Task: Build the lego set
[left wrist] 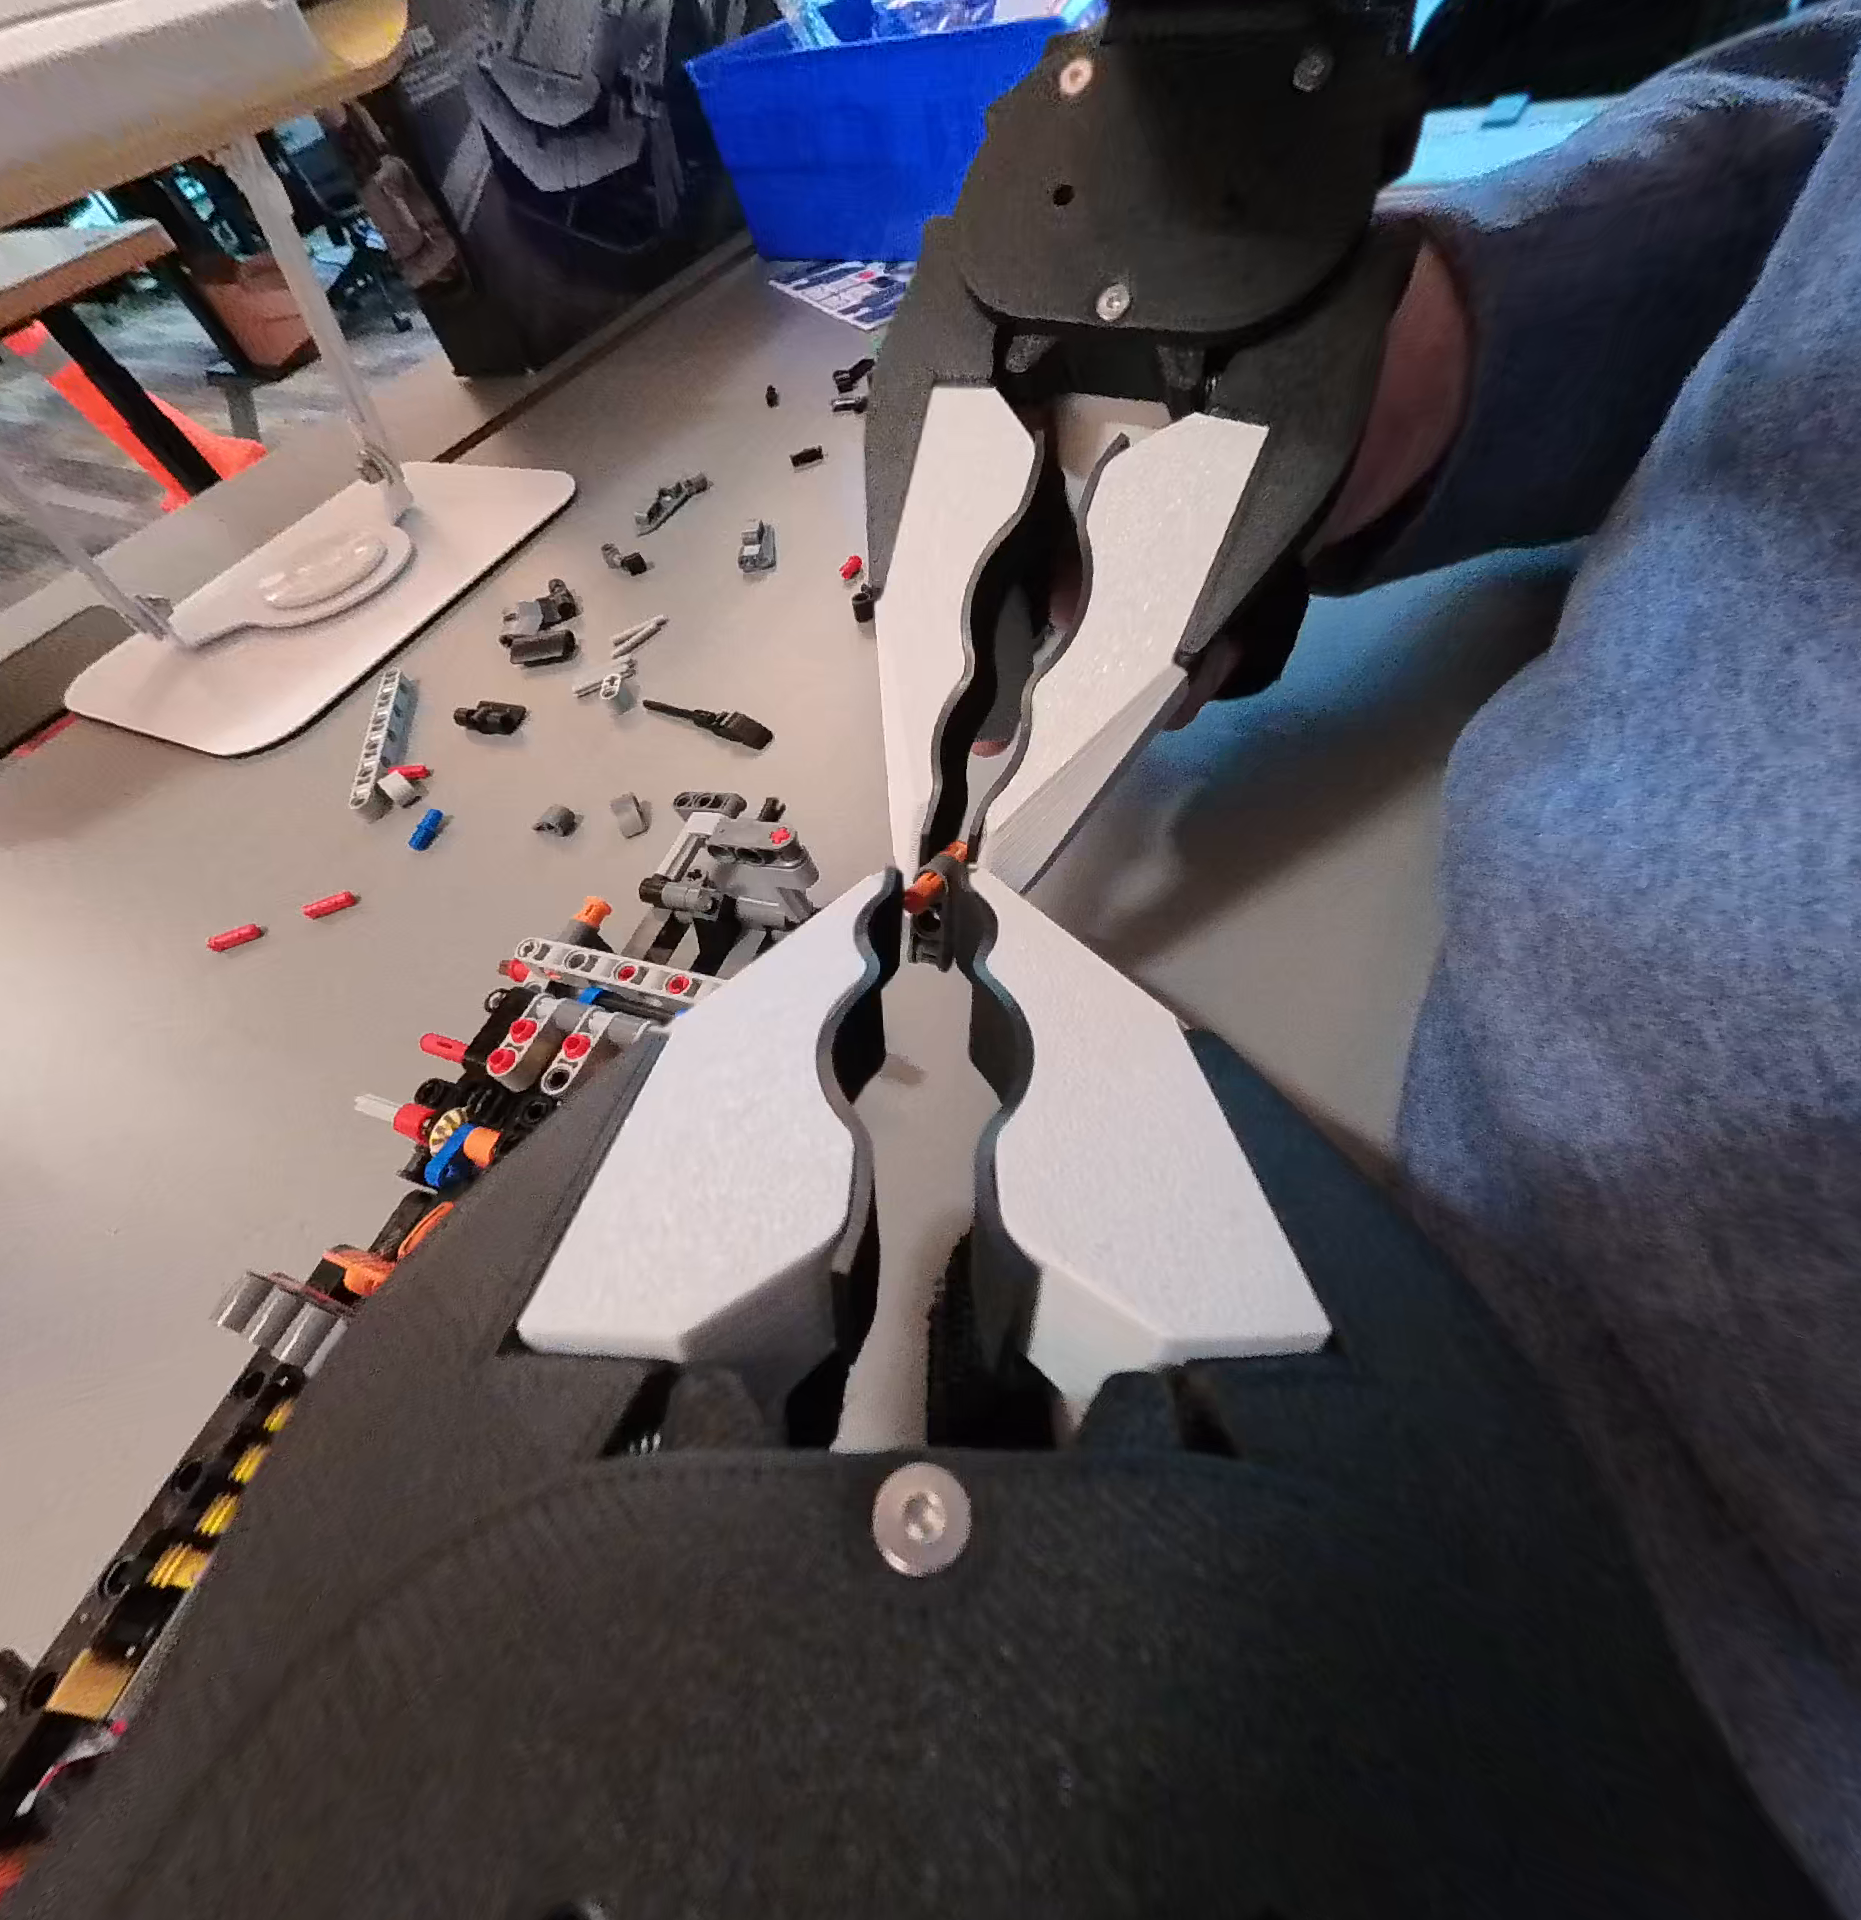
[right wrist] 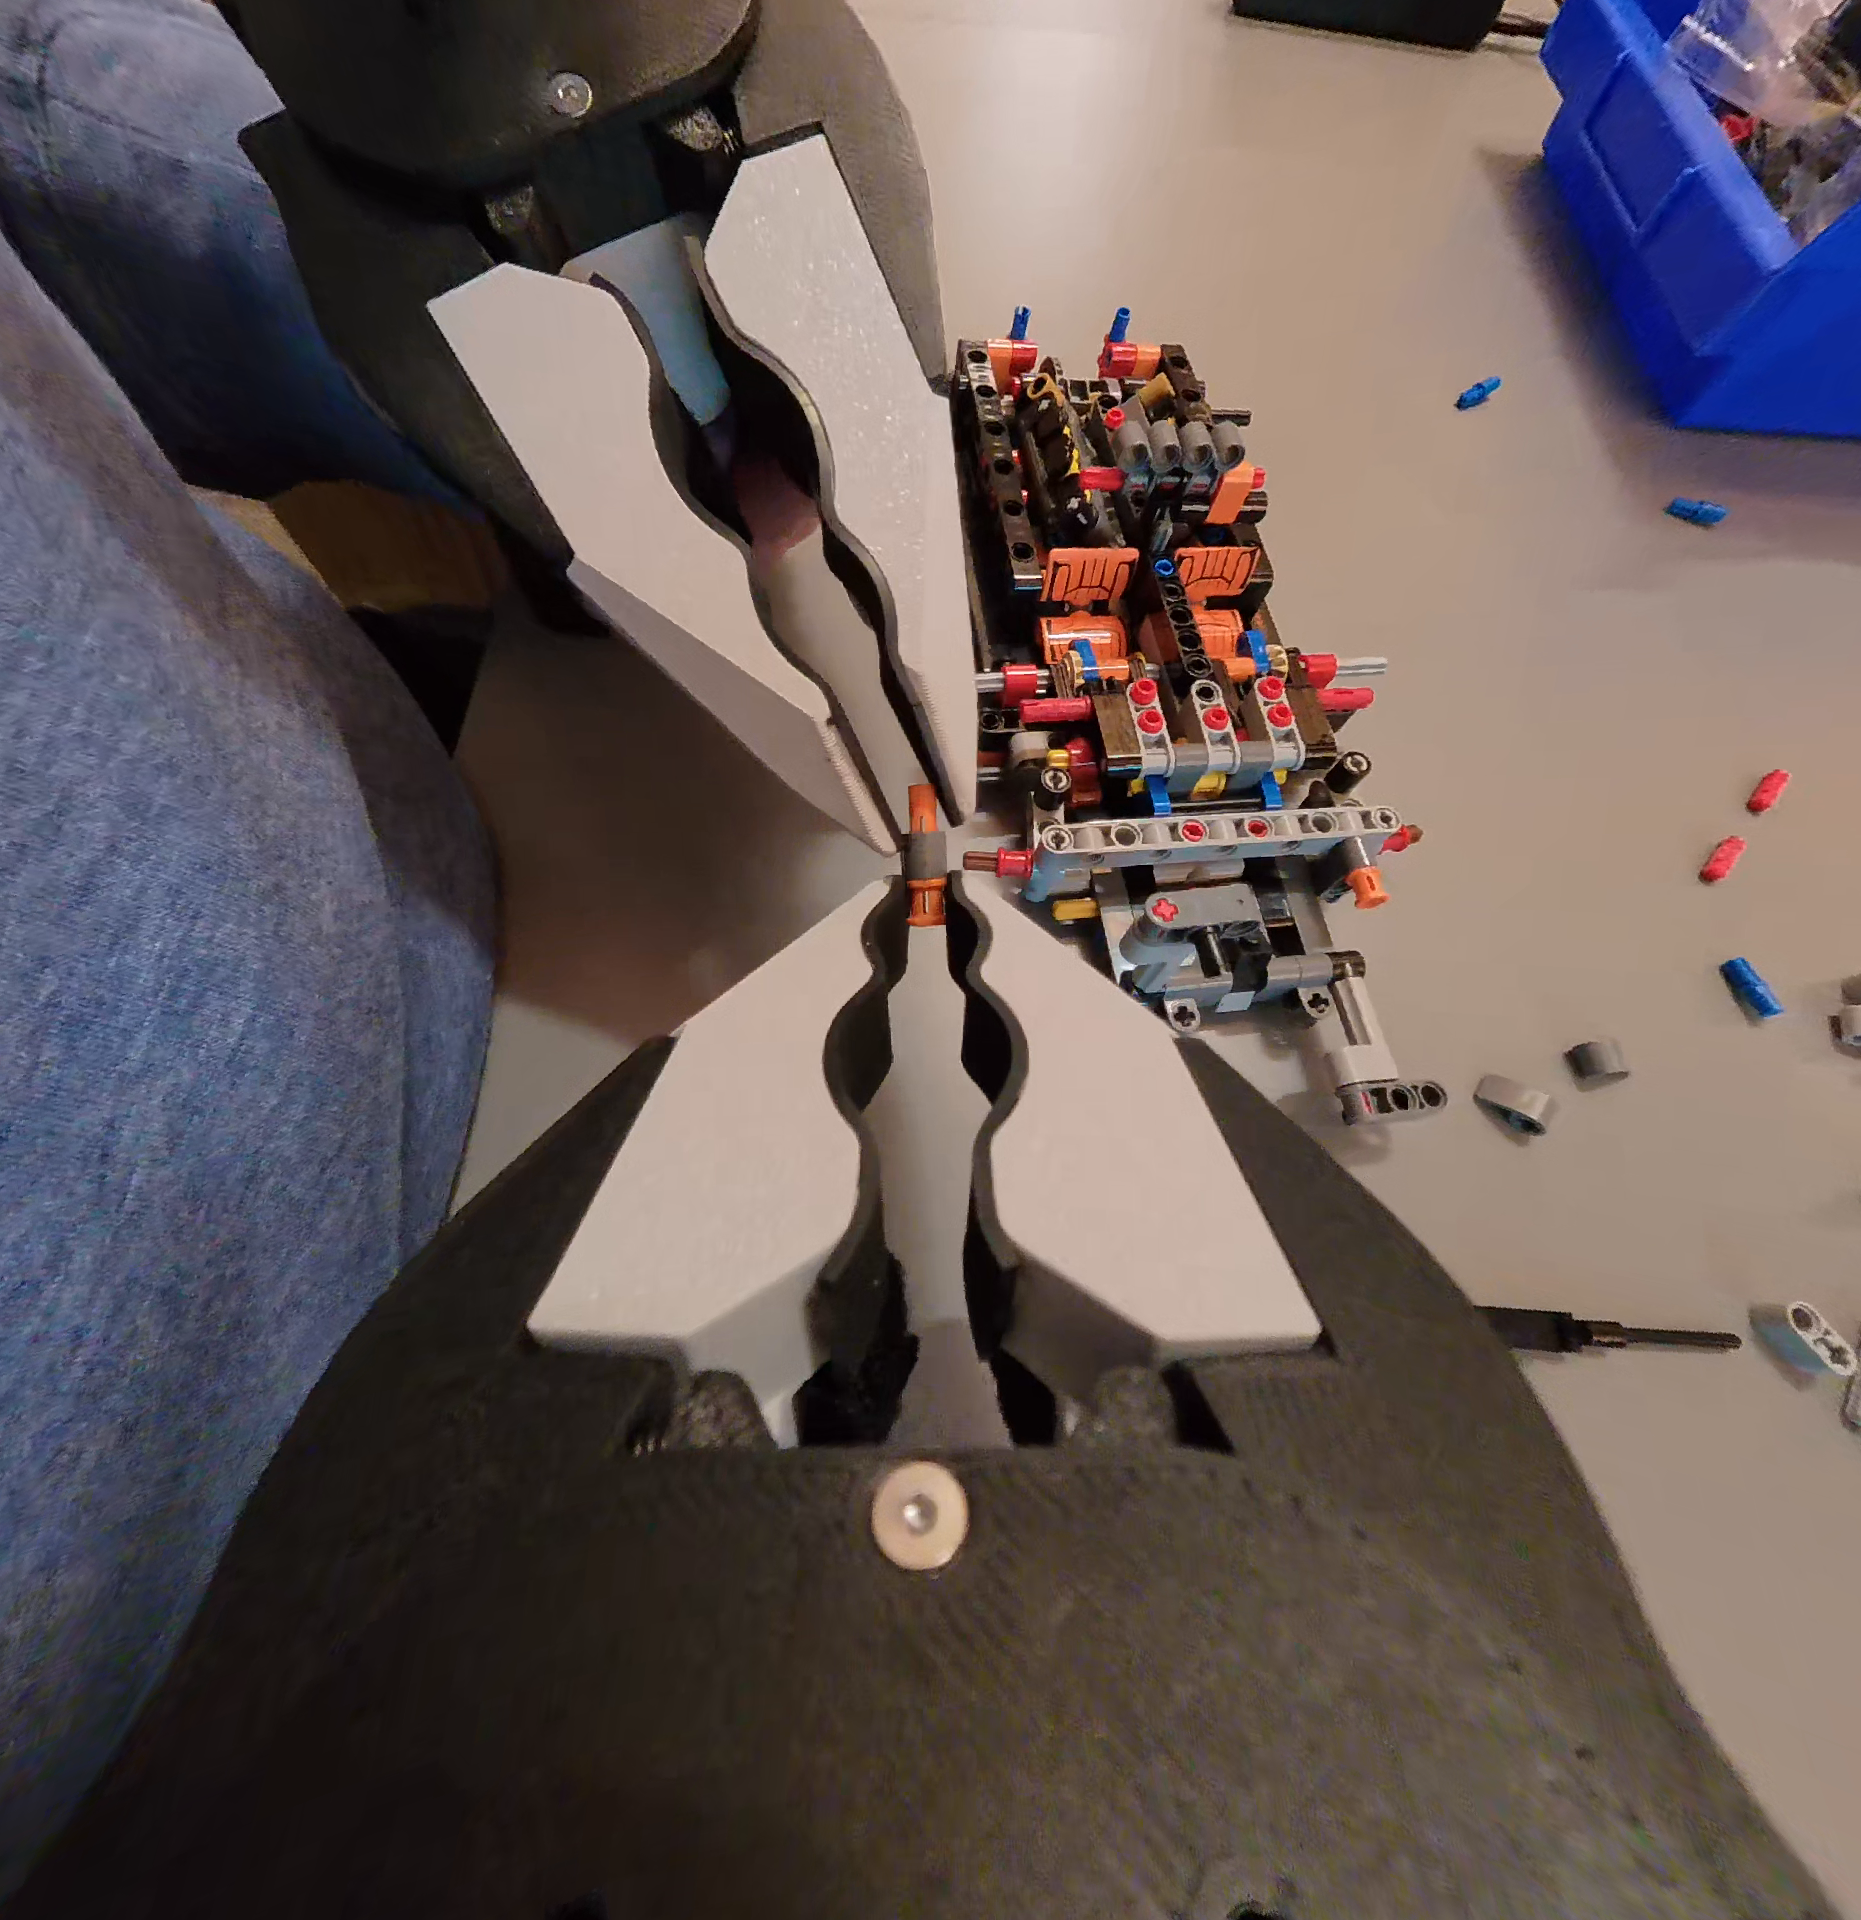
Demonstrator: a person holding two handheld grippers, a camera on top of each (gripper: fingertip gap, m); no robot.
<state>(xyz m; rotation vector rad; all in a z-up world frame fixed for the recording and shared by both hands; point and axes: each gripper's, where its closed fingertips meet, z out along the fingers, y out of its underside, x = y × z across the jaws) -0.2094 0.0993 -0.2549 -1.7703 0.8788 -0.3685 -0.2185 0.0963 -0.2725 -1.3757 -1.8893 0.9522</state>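
Note:
My left gripper and my right gripper meet tip to tip above the grey table. The left one is shut on a small dark grey connector. The right one is shut on an orange pin that sits in that connector. In the left wrist view the right gripper comes in from above with the orange pin. In the right wrist view the left gripper comes in from above. The part-built lego model lies on the table beside the tips, black and grey with orange and red parts, and shows in the left wrist view too.
Loose lego pieces lie scattered on the table: red pins, blue pins, grey bits, a black rod. A blue bin of parts stands at the back. A white stand base sits on the far side. A person's blue sleeve is close by.

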